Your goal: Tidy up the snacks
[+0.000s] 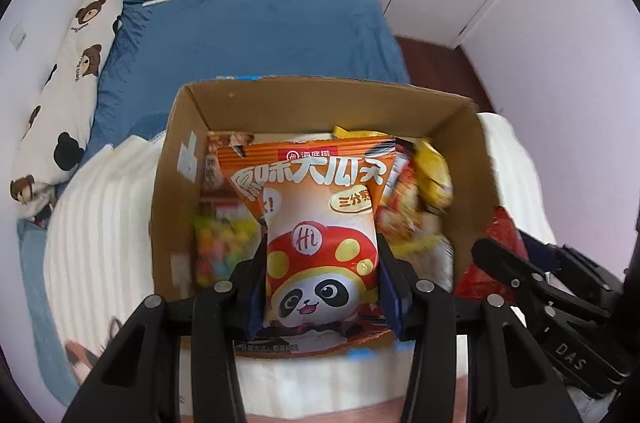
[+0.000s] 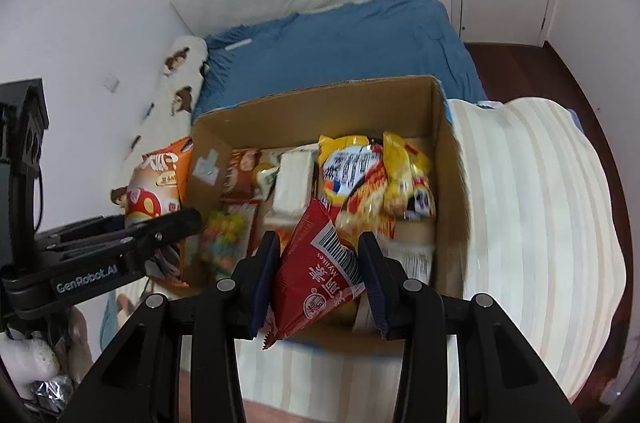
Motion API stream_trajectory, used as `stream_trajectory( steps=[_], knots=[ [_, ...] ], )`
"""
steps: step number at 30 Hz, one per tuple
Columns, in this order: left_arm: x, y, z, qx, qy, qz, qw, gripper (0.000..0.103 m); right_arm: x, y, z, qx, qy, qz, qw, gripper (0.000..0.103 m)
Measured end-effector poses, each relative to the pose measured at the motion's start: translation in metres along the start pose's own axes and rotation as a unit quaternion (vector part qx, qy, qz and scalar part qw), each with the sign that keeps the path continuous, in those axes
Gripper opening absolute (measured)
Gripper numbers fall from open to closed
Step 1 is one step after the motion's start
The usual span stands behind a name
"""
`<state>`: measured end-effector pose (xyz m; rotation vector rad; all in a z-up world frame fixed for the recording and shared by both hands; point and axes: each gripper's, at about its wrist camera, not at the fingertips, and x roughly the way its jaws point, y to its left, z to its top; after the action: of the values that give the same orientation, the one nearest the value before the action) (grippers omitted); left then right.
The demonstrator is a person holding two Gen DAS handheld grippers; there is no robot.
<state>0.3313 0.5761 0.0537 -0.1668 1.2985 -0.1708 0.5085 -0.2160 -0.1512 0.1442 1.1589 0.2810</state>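
Two packets are held over one cardboard box (image 1: pixel 448 143). Left gripper (image 1: pixel 322 287) clamps the upright orange panda bag (image 1: pixel 320 243) at the box's left side; right gripper (image 2: pixel 318 283) pinches a tilted red packet (image 2: pixel 316 275) above its near edge. The box sits on a striped blanket (image 2: pixel 532 223) on a blue-sheeted bed (image 1: pixel 256 35); the next move is probably down and forward.

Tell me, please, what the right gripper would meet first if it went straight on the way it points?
Likely the snacks already in the cardboard box, first the yellow noodle packet ahead of the red packet it holds; depth is unclear.
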Motion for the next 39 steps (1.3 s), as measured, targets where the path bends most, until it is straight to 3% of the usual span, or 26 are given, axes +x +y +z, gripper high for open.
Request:
stream_trajectory(
  steps=[7,10,12,13,14,15,16,23,39],
  knots=[
    [0.064,0.016,0.041,-0.006,0.062,0.021,0.9978,0.044,0.063,0.003,0.042,-0.008,0.049,-0.018,0.999,0.044],
    [0.088,0.022,0.047,-0.011,0.1,0.023,0.9946,0.044,0.093,0.001,0.051,-0.007,0.091,-0.026,0.996,0.047],
    [0.1,0.023,0.047,-0.005,0.12,0.028,0.9924,0.051,0.108,-0.003,0.052,-0.004,0.108,-0.036,0.994,0.067],
    [0.101,0.024,0.047,-0.003,0.118,0.033,0.9925,0.063,0.114,-0.005,0.053,-0.004,0.116,-0.051,0.992,0.089],
    [0.103,0.027,0.047,-0.004,0.116,0.042,0.9923,0.078,0.118,-0.007,0.052,-0.004,0.118,-0.057,0.991,0.092],
    [0.105,0.029,0.046,-0.009,0.117,0.041,0.9922,0.086,0.119,-0.01,0.05,-0.003,0.117,-0.059,0.991,0.095],
    [0.107,0.033,0.046,-0.016,0.121,0.036,0.9918,0.091,0.12,-0.013,0.05,0.001,0.115,-0.06,0.992,0.096],
    [0.106,0.037,0.037,-0.027,0.115,0.028,0.9926,0.091,0.119,-0.027,0.045,0.013,0.114,-0.075,0.991,0.096],
    [0.034,0.021,-0.01,-0.025,0.027,0.058,0.9976,0.091,0.067,-0.025,0.008,0.02,0.088,-0.077,0.993,0.097]
  ],
)
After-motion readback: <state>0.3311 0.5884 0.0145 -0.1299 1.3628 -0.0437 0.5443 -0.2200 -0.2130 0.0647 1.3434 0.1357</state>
